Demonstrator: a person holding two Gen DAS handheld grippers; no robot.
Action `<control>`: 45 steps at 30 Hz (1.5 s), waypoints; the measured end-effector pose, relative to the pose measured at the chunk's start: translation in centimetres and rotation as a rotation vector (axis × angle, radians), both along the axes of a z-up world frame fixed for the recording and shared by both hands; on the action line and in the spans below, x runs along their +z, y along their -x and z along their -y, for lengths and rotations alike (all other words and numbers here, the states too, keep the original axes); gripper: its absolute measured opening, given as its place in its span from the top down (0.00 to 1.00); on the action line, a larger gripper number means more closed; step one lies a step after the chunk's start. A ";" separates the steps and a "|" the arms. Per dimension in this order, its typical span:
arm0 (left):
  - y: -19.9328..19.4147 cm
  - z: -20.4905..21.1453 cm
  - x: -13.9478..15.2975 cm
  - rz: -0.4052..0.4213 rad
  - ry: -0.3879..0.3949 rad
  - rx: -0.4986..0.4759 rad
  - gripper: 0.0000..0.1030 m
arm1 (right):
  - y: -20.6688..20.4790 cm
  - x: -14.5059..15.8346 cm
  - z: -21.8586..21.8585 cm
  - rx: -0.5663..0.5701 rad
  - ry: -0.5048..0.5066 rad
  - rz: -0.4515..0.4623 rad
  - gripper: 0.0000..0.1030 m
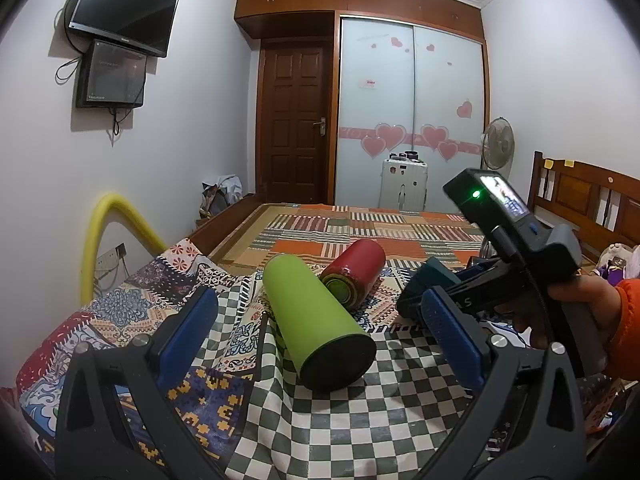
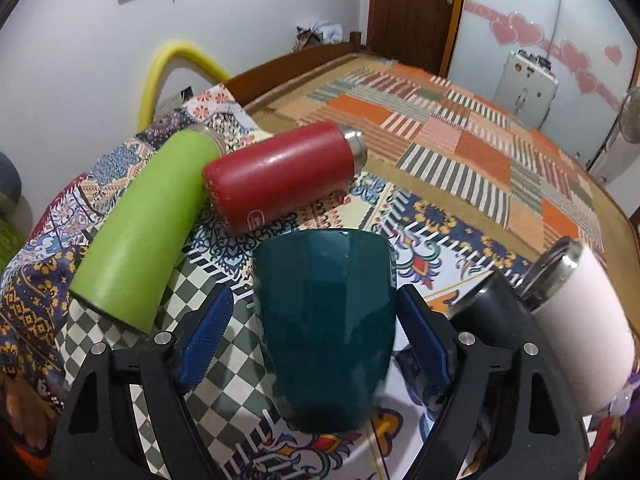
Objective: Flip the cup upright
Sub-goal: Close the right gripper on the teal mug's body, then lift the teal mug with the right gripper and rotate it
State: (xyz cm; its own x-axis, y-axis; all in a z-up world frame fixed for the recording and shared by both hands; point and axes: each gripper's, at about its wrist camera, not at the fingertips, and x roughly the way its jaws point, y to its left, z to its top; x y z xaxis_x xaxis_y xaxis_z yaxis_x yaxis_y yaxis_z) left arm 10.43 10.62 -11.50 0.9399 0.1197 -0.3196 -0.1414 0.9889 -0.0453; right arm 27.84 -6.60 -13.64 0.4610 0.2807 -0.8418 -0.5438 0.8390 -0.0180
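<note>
Right wrist: hand-held gripper (image 2: 316,336) wide, perhaps touching teal cup (image 2: 326,320).

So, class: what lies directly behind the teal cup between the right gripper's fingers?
Behind the teal cup lies the red bottle on its side, on the patterned cloth. The cloth directly beneath the cup is hidden.

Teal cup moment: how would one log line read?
right gripper: open, straddling glossy teal ceramic cup | left gripper: open, facing lime-green cylindrical flask | cup: not upright
</note>
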 end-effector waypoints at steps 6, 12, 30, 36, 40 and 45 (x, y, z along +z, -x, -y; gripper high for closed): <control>0.0 -0.3 -0.2 0.004 0.003 0.002 0.00 | -0.8 -0.9 -0.4 0.032 0.056 -0.038 0.21; -0.2 -0.6 -0.6 -0.008 0.016 0.007 0.00 | -0.8 -1.3 -0.7 0.058 0.084 -0.041 0.23; -0.5 -0.8 -0.8 -0.011 0.026 0.017 0.00 | -0.1 -0.8 -0.6 0.081 0.120 -0.010 0.32; -0.2 -0.7 -0.2 -0.004 0.033 0.019 0.00 | 1.2 1.1 0.2 0.068 0.105 0.019 0.32; 0.5 -0.1 0.5 0.005 0.020 0.012 0.00 | 2.9 2.6 1.0 0.059 0.090 0.043 0.32; 1.6 0.9 1.3 0.005 0.011 -0.003 0.00 | 5.6 4.1 2.4 0.046 0.067 0.063 0.32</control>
State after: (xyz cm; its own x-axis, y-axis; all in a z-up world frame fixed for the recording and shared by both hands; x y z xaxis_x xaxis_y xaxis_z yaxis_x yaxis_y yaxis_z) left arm 8.78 9.72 -10.18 0.9420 0.1132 -0.3160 -0.1379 0.9888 -0.0570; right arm 22.27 -8.98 -9.59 0.5014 0.2471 -0.8292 -0.5778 0.8090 -0.1083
